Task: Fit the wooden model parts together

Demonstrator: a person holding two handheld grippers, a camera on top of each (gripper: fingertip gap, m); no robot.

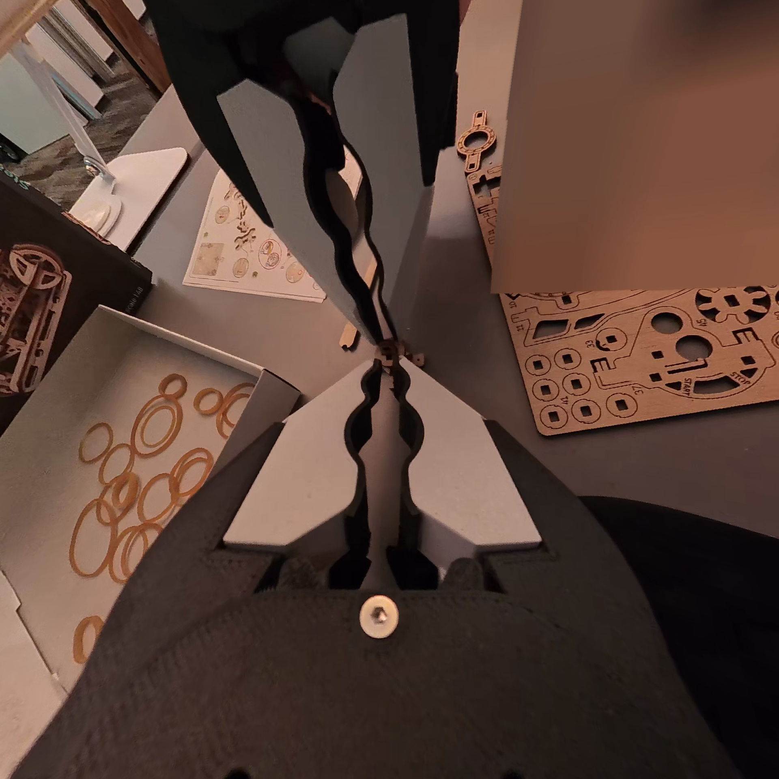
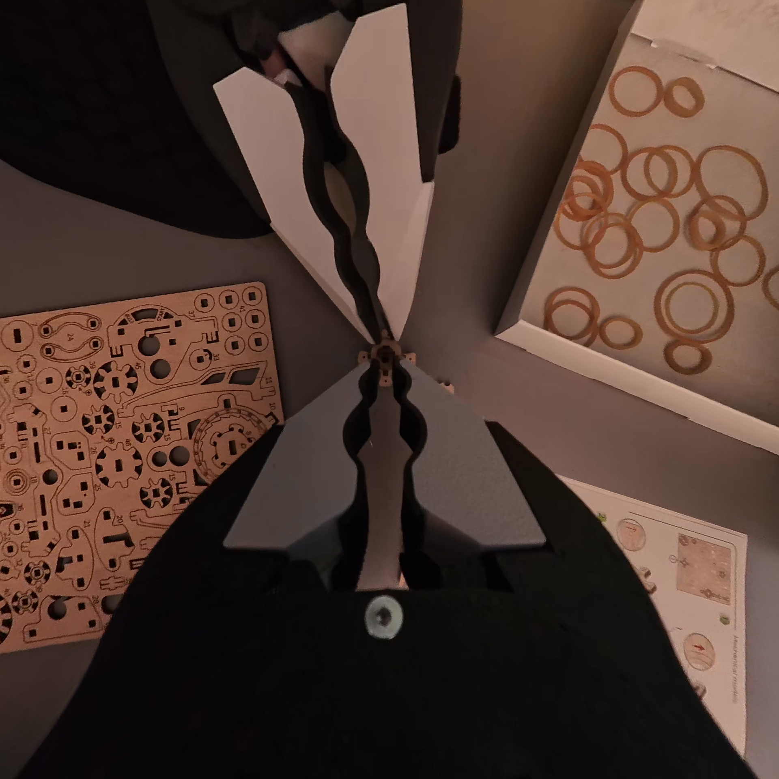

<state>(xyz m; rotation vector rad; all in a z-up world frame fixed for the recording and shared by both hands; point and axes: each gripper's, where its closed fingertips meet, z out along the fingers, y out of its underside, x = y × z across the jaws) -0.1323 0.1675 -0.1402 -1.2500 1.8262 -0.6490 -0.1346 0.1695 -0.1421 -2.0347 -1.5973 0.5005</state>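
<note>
A small cross-shaped cluster of wooden model parts (image 1: pixel 388 350) hangs above the grey table, pinched between the two grippers, which meet tip to tip. My left gripper (image 1: pixel 385 371) comes from below in the left wrist view and is shut on its near end. My right gripper (image 1: pixel 381 337) comes from above there and is shut on the far end. In the right wrist view the cluster (image 2: pixel 385 356) shows small side tabs, with my right gripper (image 2: pixel 383 373) below and my left gripper (image 2: pixel 379 333) above. The joint between the parts is hidden by the fingertips.
A laser-cut wooden parts sheet (image 1: pixel 632 358) (image 2: pixel 126 421) lies flat. A white box tray (image 1: pixel 236 358) (image 2: pixel 527 253) holds several rubber bands. An instruction sheet (image 1: pixel 253 253) (image 2: pixel 674 590), a dark kit box (image 1: pixel 42 295), a loose ring-shaped wooden part (image 1: pixel 476 141) and a wooden strip (image 1: pixel 347 337) lie around. Left and right tips are no more than a few centimetres apart.
</note>
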